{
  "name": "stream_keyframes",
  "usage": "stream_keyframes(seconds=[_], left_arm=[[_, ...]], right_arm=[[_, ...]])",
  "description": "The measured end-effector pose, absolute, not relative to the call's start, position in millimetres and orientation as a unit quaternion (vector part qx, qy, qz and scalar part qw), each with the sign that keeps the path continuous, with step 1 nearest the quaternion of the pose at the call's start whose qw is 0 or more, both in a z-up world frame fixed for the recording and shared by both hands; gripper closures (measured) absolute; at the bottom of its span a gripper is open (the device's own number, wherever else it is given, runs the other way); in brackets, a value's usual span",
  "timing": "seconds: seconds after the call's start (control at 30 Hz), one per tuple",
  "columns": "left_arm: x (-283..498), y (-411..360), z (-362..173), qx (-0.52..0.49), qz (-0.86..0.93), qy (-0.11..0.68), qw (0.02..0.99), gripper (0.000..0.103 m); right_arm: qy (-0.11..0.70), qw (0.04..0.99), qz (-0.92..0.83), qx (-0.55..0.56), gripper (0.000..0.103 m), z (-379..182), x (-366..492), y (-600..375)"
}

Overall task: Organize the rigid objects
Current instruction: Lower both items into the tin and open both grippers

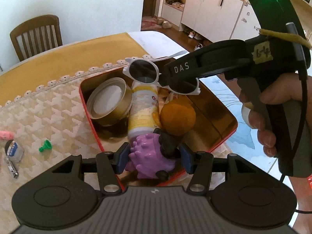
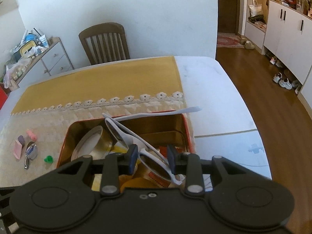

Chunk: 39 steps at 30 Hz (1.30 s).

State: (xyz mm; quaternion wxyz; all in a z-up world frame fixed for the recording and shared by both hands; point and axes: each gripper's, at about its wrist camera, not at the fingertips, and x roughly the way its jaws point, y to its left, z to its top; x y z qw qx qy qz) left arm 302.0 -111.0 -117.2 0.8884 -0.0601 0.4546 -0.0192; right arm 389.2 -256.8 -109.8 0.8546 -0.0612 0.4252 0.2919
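My left gripper point(image 1: 154, 158) is shut on a purple spiky toy point(image 1: 148, 156) with black parts, held over the near edge of a red tin box point(image 1: 87, 109). Inside the box lie a gold lid point(image 1: 109, 103), a yellow-white bottle point(image 1: 142, 109) and an orange ball point(image 1: 177, 117). My right gripper point(image 2: 153, 159) is shut on white sunglasses point(image 2: 124, 134), its pads pressing the frame near one lens, above the red tin box point(image 2: 62, 150). In the left wrist view the right gripper point(image 1: 175, 78) holds the sunglasses point(image 1: 142, 72) over the box's far side.
On the cream cloth left of the box lie a green cap point(image 1: 45, 145), a small glass jar point(image 1: 14, 150), nail clippers point(image 2: 27, 161) and pink pieces point(image 2: 31, 134). A wooden chair point(image 2: 105, 42) stands behind the table. The table's white edge point(image 2: 234, 117) drops to wood floor on the right.
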Motion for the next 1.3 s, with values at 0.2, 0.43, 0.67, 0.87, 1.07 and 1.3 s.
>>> stream_keyframes(seconds=[0.2, 0.43, 0.67, 0.87, 1.07, 1.3], left_arm=[[311.8, -112.2, -127.4, -0.073, -0.018, 0.474, 0.877, 0.049], [319.1, -116.6, -133.3, -0.065, -0.018, 0.483, 0.873, 0.049], [322.5, -117.0, -135.0, -0.060, -0.020, 0.485, 0.872, 0.049], [320.0, -111.4, -130.0, -0.076, -0.023, 0.479, 0.874, 0.040], [308.3, -109.4, -118.9, -0.086, -0.024, 0.465, 0.881, 0.040], [286.2, -101.9, -96.8, -0.082, -0.023, 0.422, 0.902, 0.040]], right_arm=[[0.430, 0.852, 0.293, -0.063, 0.069, -112.5, 392.8, -256.5], [0.427, 0.853, 0.294, -0.061, 0.063, -112.4, 390.9, -262.6], [0.429, 0.851, 0.299, -0.050, 0.052, -109.3, 384.0, -273.4], [0.426, 0.850, 0.306, -0.047, 0.051, -102.1, 374.1, -280.3], [0.421, 0.851, 0.312, -0.042, 0.043, -92.1, 362.1, -283.8], [0.416, 0.852, 0.316, -0.043, 0.037, -79.8, 343.6, -287.8]])
